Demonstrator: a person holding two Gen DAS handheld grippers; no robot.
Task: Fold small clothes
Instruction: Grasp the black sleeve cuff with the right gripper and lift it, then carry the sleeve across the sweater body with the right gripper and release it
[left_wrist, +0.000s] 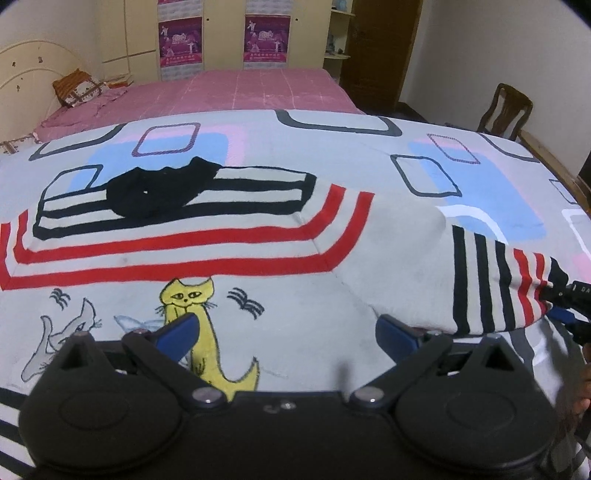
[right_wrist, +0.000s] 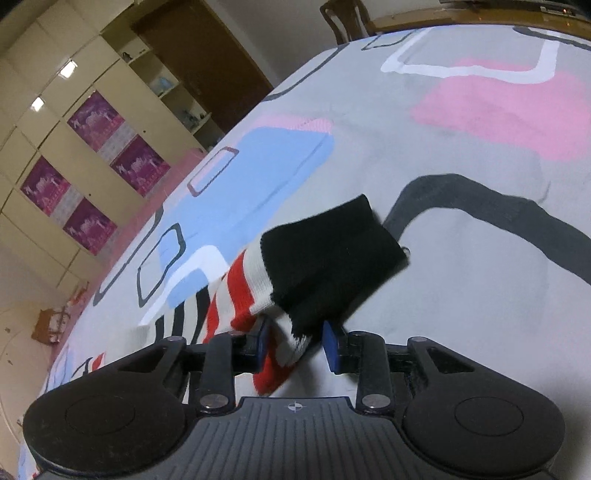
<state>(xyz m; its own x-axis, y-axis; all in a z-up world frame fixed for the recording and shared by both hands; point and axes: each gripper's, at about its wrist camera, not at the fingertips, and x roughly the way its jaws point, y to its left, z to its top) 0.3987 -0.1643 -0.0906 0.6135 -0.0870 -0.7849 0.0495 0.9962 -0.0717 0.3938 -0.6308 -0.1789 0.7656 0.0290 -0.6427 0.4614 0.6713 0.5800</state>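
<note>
Seeing my right gripper (right_wrist: 295, 341) clamping sweater (left_wrist: 229, 266) sleeve cuff (right_wrist: 332, 258), frame centre; left gripper (left_wrist: 286, 330) spread wide, empty, lower centre. Sweater flat on bedsheet (left_wrist: 369, 147). Purple posters (left_wrist: 181, 37) upper left, text unreadable.

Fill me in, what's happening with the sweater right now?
A small grey knitted sweater with red and black stripes and a yellow cat lies spread on the patterned bedsheet. The right tool is shut on the striped sleeve's black cuff, holding it up off the sheet. The left tool hangs open over the sweater's front, gripping nothing. The sweater isn't folded yet.
</note>
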